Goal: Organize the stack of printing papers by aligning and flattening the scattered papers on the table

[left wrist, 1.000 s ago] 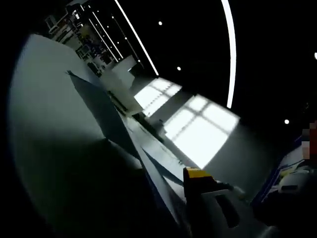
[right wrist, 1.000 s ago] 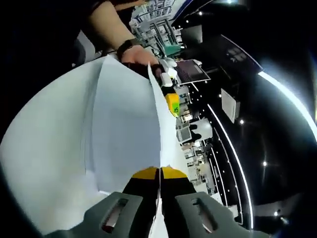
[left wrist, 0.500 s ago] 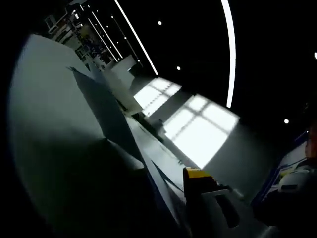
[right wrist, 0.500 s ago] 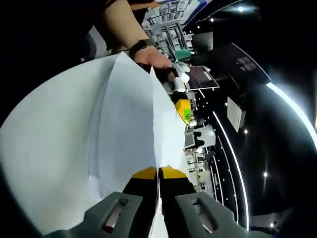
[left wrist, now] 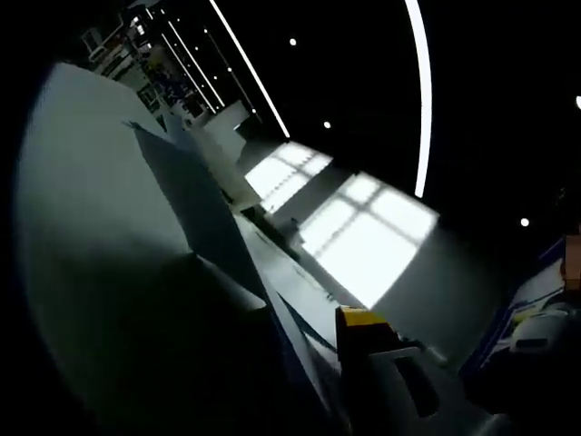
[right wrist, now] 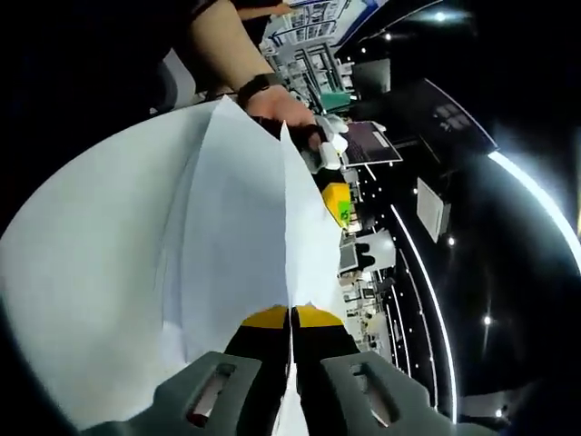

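Left gripper view: the left tongs rise from the bottom right, one yellow-tipped jaw visible beside the near edge of a dark, shadowed sheaf of printing papers; the other jaw is hidden by the sheets, so whether the tongs are closed on them cannot be told. The papers stand on edge and run away toward the upper left, with a pale grey surface to their left. Beyond them lie bright window-shaped light patches and, above, long ceiling light strips in a dark room. Right gripper view: the right tongs rise from the bottom centre, their two yellow-tipped jaws pressed together on the near edge of the white printing papers, which are thus clamped between them. The sheets fan upward and leftward, several edges showing slightly apart rather than flush. At the far corner of the papers the left tongs, yellow with a green mark, sit against the sheets, below a person's hand wearing a dark wristband. Shelving and lit displays stand behind.
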### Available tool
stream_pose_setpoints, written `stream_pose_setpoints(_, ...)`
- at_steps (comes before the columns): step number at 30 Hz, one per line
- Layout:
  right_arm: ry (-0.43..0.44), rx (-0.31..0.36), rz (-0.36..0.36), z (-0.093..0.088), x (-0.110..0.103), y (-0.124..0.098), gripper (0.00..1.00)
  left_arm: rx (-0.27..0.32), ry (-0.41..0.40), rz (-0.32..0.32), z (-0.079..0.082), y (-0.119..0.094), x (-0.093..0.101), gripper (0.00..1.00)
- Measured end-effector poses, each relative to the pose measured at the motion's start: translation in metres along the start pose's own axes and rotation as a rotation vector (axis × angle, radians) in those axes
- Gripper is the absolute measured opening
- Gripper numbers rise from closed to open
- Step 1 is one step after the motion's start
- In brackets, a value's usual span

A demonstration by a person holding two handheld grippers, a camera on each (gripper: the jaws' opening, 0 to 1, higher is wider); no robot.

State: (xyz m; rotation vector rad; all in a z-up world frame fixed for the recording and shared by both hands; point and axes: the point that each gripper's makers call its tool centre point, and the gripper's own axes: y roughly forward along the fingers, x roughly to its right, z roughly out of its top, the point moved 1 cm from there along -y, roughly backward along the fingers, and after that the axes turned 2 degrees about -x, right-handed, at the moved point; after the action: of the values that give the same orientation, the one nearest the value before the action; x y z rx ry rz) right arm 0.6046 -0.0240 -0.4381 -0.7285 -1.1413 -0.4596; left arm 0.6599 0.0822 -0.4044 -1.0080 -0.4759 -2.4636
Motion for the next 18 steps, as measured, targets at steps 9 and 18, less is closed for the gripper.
stream_pose_setpoints(9, -0.015, 0.007, 0.005, 0.0026, 0.0001, 0.0022, 0.00, 0.001, -0.009, -0.003, 0.0020, -0.0003, -0.0012, 0.27)
stream_pose_setpoints(18, -0.025, 0.025, 0.003, 0.0083, 0.0023, 0.0034, 0.00, 0.003, -0.015, -0.004, 0.0037, 0.0003, -0.0028, 0.27)
